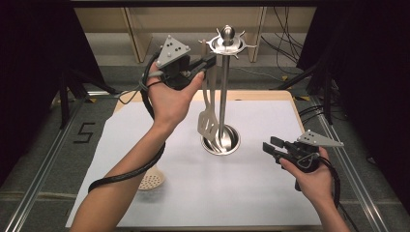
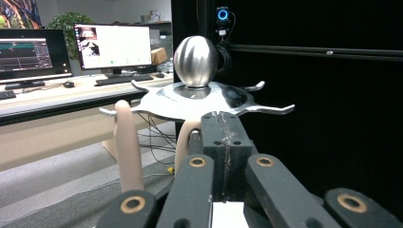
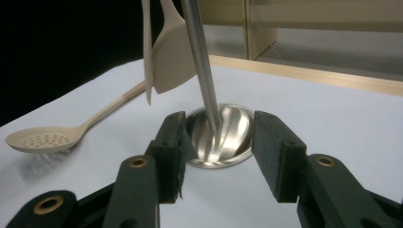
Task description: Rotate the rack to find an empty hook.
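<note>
A steel utensil stand (image 1: 223,96) rises from a round base (image 1: 234,141) at mid-table; its ball top (image 2: 196,61) and hooked ring (image 2: 209,100) are close ahead in the left gripper view. My left gripper (image 1: 209,61) is held high at the ring, jaws shut (image 2: 223,137), with nothing seen between them. One beige handle (image 2: 188,142) touches its left side and a second handle (image 2: 128,147) hangs farther left. A slotted spatula (image 1: 208,123) hangs beside the pole. My right gripper (image 1: 271,145) is open and low, right of the base (image 3: 223,133), which lies beyond its jaws (image 3: 216,156).
A beige perforated skimmer (image 1: 151,180) lies on the white sheet at front left, partly under the left forearm; it is also at the left of the right gripper view as a skimmer (image 3: 43,140). Black curtains flank the table, and cables trail behind it.
</note>
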Demonstrator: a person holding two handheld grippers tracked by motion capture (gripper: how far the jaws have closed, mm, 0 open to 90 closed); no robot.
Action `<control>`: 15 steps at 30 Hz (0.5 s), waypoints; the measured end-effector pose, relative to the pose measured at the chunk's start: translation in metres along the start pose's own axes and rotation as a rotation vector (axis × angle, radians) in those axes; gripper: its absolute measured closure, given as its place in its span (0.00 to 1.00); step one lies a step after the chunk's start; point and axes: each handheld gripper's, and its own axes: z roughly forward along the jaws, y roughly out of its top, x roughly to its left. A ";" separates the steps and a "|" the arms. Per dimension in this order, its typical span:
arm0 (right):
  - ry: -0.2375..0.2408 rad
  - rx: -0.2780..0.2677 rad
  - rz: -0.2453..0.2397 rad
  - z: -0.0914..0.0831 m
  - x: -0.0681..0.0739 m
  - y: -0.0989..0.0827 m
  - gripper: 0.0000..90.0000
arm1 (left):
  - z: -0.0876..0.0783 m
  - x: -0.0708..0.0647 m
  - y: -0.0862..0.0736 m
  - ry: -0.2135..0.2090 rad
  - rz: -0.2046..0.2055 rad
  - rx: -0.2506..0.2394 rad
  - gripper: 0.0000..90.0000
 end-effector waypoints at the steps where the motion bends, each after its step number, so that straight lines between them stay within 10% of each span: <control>1: 0.002 0.003 0.013 0.000 0.001 0.000 0.63 | 0.000 0.001 0.000 0.003 0.000 0.001 1.00; 15: 0.006 0.015 0.020 0.001 0.002 -0.001 0.63 | -0.001 0.015 0.000 0.023 -0.030 0.004 1.00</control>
